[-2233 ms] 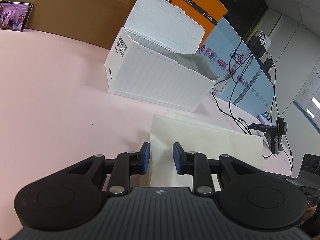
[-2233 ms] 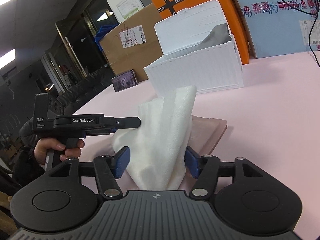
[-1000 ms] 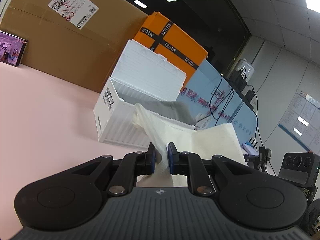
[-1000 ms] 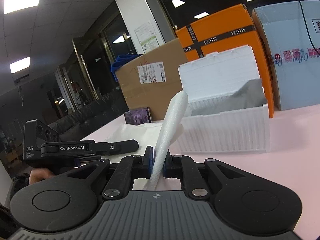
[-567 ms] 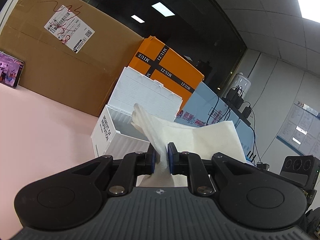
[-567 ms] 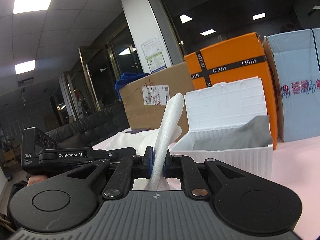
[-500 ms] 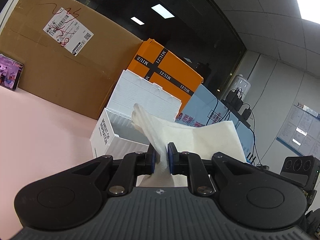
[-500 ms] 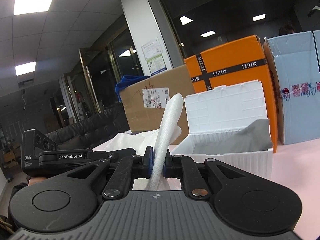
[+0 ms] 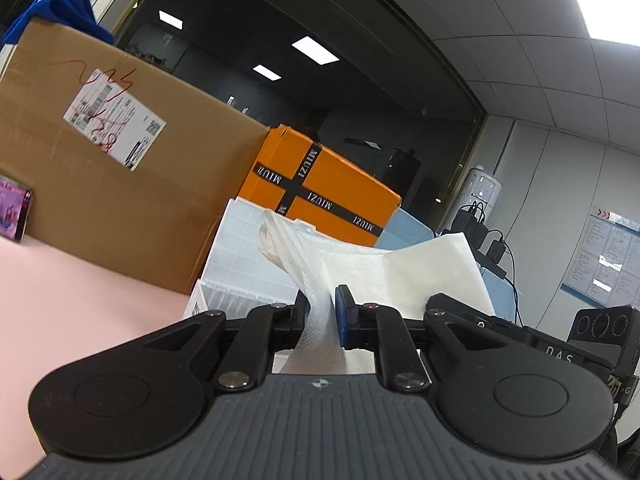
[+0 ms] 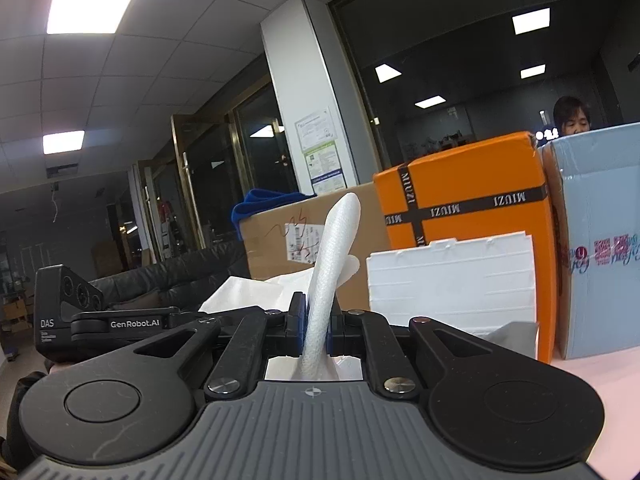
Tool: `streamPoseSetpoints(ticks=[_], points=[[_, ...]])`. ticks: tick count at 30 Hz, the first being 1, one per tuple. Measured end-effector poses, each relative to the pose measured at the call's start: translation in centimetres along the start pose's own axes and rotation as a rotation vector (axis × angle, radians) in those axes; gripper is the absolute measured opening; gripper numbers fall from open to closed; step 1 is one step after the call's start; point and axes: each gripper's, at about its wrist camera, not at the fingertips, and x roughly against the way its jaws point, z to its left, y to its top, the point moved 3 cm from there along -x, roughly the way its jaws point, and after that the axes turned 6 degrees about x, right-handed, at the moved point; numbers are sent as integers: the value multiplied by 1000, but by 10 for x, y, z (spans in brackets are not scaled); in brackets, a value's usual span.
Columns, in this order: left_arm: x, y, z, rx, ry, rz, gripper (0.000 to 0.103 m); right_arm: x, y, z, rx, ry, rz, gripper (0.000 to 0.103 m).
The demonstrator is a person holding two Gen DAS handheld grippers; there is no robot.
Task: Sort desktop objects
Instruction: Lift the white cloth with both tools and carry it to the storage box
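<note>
Left gripper: fingers drawn in tight on a white foam sheet, pinching one gathered corner. The sheet rises between the fingers, twists, then fans out wide to the right of them, held off the pink table.

Right gripper: fingers pressed onto another part of the same foam sheet. Here it stands up between the fingers as a narrow rolled edge, tilted slightly right, and the rest drapes away to the left toward the left gripper.

Ahead of both pairs of fingers: white ribbed bin, lid raised; the bin has grey material inside at its right end. Behind the bin, an orange box. Left of the left fingers and farther back, a big brown carton with a shipping label; a phone leans at its foot. Right of the orange box, a pale blue box.
</note>
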Motion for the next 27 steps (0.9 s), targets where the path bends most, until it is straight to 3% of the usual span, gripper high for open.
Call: streamPoseSetpoints(ticks=[7,17,22,27], points=[[-24,20,-13,-82,-28,-58,11,-14,18,-22,5,-12,-45,9],[-62,36,-14,-106,-42,-88,11,-40,27,-48,8,-50,-91,9],[-72,47,-19,-139,-44,-140,11,-43,40,-50,50,-55,-149,9],[-91,40,-14,-199,-20,-122,11,-52,31,-63,75,-102,-116,9]])
